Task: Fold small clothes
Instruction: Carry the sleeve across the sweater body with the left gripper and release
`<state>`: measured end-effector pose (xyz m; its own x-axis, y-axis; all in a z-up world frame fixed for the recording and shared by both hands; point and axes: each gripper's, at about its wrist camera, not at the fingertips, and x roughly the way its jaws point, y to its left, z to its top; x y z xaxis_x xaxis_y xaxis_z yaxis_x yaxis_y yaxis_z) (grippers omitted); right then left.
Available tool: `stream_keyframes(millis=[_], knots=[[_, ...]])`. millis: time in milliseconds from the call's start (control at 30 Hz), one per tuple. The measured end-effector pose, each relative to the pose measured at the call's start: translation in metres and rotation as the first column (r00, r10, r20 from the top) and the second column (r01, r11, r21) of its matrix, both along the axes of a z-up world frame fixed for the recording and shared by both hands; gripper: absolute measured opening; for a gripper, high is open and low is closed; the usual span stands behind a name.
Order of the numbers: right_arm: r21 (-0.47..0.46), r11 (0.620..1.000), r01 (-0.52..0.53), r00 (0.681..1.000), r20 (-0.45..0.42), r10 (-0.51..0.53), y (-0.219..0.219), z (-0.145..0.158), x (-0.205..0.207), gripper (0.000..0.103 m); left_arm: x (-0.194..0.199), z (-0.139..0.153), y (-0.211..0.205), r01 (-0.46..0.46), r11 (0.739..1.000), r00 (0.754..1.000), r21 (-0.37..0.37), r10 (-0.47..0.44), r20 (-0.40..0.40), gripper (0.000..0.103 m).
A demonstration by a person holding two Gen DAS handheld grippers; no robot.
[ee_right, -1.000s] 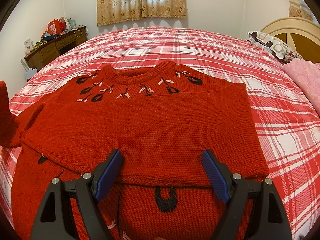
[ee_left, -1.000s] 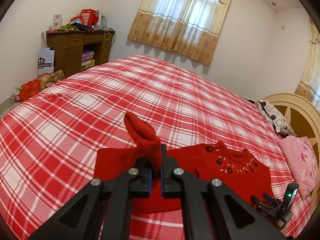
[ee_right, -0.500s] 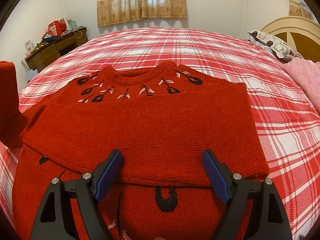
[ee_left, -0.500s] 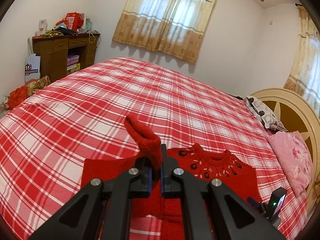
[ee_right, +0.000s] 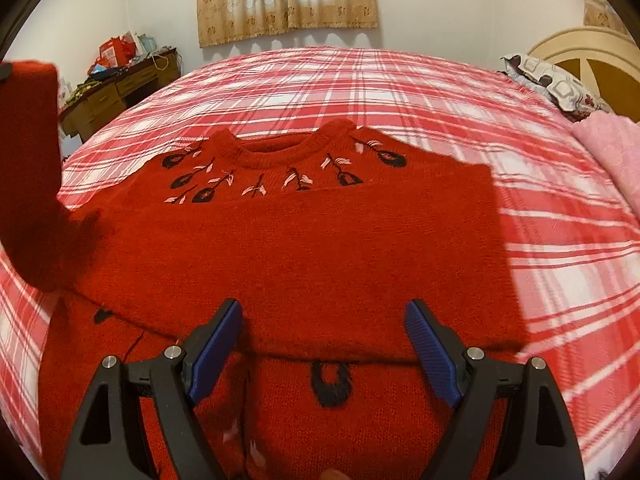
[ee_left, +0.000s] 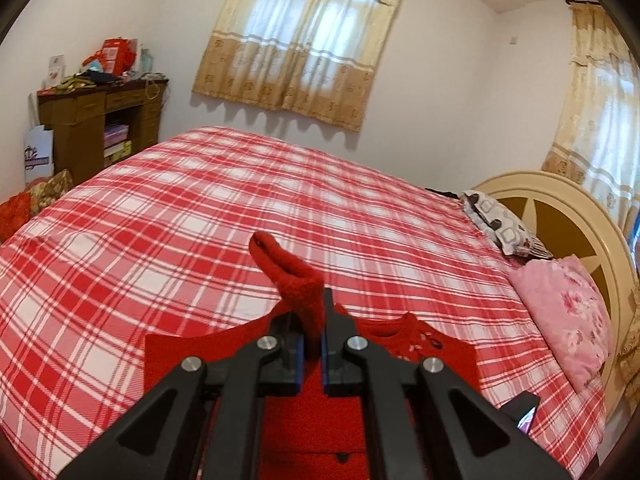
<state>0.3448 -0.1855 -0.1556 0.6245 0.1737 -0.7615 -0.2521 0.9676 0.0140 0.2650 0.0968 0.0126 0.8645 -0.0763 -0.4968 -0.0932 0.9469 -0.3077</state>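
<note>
A small red knit sweater (ee_right: pixel 304 248) with black flower embroidery lies on the plaid bed, one sleeve folded flat across its chest. My left gripper (ee_left: pixel 311 332) is shut on the other sleeve's cuff (ee_left: pixel 294 276) and holds it up above the sweater body (ee_left: pixel 436 360). That raised sleeve (ee_right: pixel 30 168) shows at the left edge of the right wrist view. My right gripper (ee_right: pixel 324 344) is open and empty, hovering just above the folded sleeve's lower edge.
The red and white plaid bedspread (ee_left: pixel 192 216) covers the bed. A pink folded blanket (ee_left: pixel 568 312) and a patterned pillow (ee_left: pixel 500 228) lie by the cream headboard (ee_left: pixel 568 216). A cluttered wooden desk (ee_left: pixel 100 128) stands at the far left wall.
My left gripper has risen with the sleeve cuff, so the sleeve hangs higher at the left of the right wrist view. The right gripper has stayed in place, open.
</note>
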Motion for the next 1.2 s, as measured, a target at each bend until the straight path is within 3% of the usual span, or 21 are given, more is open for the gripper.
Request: stream_keyframes(millis=[300, 533, 767, 1000, 1200], knots=[[0.11, 0.994, 0.006, 0.998, 0.055, -0.012, -0.042, 0.049, -0.03, 0.084, 0.009, 0.018, -0.029, 0.05, 0.999, 0.998, 0.012, -0.05, 0.024, 0.006], [0.104, 0.995, 0.003, 0.993, 0.114, -0.015, -0.073, 0.053, -0.058, 0.084, 0.017, 0.033, -0.052, 0.08, 0.997, 0.995, 0.02, -0.081, 0.05, 0.006], [0.133, 0.988, 0.074, 0.985, 0.147, -0.093, -0.099, 0.045, -0.06, 0.084, 0.026, 0.046, -0.086, 0.11, 0.992, 0.991, 0.06, -0.114, 0.076, 0.006], [0.172, 0.979, 0.107, 0.978, 0.157, -0.134, -0.107, 0.034, -0.061, 0.084, 0.038, 0.034, -0.116, 0.13, 0.989, 0.988, 0.068, -0.135, 0.074, 0.006], [0.21, 0.955, 0.21, 0.952, 0.178, -0.249, -0.126, 0.031, -0.06, 0.084, 0.052, -0.01, -0.163, 0.134, 0.985, 0.99, 0.113, -0.139, 0.034, 0.006]])
